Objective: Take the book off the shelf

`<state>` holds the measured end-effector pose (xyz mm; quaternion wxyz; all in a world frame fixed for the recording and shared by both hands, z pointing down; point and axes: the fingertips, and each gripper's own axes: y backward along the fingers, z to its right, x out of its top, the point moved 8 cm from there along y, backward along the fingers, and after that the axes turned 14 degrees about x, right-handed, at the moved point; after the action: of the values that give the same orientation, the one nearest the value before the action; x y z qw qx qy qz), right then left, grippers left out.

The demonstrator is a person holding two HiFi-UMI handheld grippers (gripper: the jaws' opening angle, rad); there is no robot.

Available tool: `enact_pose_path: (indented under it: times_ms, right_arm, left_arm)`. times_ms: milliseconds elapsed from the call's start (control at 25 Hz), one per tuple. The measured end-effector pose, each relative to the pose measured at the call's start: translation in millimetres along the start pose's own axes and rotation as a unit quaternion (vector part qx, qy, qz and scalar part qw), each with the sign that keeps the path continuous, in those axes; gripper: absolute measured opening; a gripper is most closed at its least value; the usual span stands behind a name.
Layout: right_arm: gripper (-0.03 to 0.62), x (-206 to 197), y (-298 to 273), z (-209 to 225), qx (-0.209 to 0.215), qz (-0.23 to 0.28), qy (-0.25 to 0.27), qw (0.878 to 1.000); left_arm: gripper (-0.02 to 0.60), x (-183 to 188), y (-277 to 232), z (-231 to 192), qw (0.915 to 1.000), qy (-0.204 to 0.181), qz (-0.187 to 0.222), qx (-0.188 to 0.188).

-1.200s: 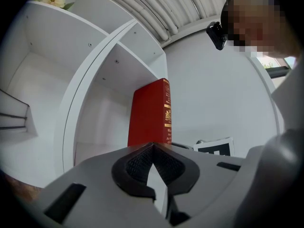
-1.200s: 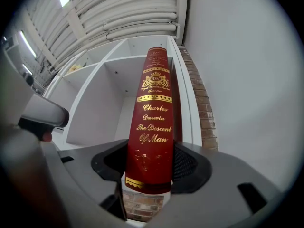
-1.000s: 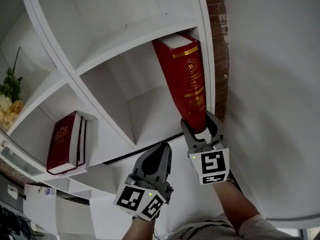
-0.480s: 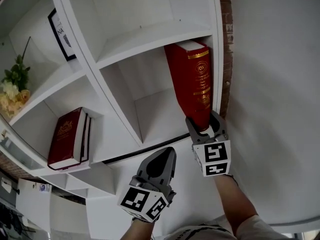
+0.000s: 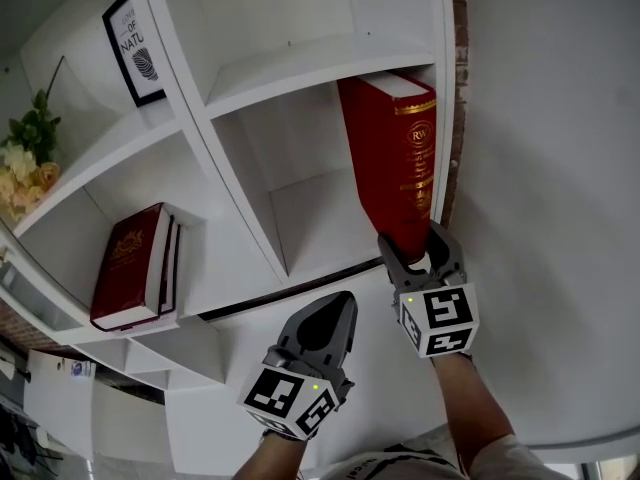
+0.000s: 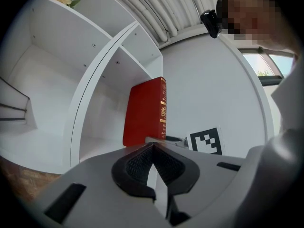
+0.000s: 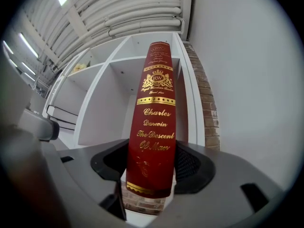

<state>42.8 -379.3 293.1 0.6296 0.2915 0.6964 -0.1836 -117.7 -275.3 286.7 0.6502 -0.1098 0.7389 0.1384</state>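
- red book (image 5: 390, 158) stood upright at the right end of the white shelf (image 5: 300, 68), not yet out.
- right gripper (image 5: 415, 246) clasped its lower spine: grasp made, i judged; next, a straight pull outward.
- left gripper (image 5: 330, 313) hung closed, empty, near it.

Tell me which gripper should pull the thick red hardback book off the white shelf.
Right. The right gripper has the thick red hardback book between its jaws, which have just been closing on its spine. The left gripper is shut, empty and away from it.
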Motion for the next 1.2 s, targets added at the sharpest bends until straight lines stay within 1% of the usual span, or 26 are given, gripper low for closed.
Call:
enact_pose_path:
  times_ms: [120, 240, 320, 440, 520, 640, 880, 1200]
  right_arm:
    - [0.272, 5, -5, 1, 0.02, -0.006, -0.013, 1.0]
    - [0.288, 10, -11, 3, 0.029, -0.016, -0.011, 0.999]
    - [0.288, 12, -17, 5, 0.026, -0.022, -0.005, 0.999]
    - [0.285, 11, -20, 8, 0.01, -0.028, -0.002, 1.0]
    - [0.257, 10, -18, 9, 0.004, -0.02, -0.008, 1.0]
    - [0.24, 11, -10, 5, -0.002, -0.001, -0.007, 1.0]
    - [0.233, 12, 21, -6, 0.004, 0.049, -0.024, 0.999]
    - [0.233, 16, 67, -31, 0.007, 0.073, -0.046, 0.996]
  left_arm:
    - [0.011, 1, -3, -3, 1.0, 0.001, 0.001, -0.002]
    - [0.011, 0, -5, -4, 1.0, 0.003, 0.001, -0.003]
    - [0.011, 1, -5, -4, 1.0, 0.002, 0.001, -0.002]
    - [0.011, 2, -5, -7, 1.0, 0.001, 0.003, 0.002]
    - [0.011, 3, -4, -9, 1.0, 0.002, 0.003, 0.005]
    - [0.011, 1, -1, -12, 1.0, 0.004, 0.003, 0.005]
    - [0.011, -6, 10, -11, 0.9999, 0.01, -0.001, -0.007]
    - [0.011, -11, 39, -4, 0.9995, 0.016, -0.002, -0.028]
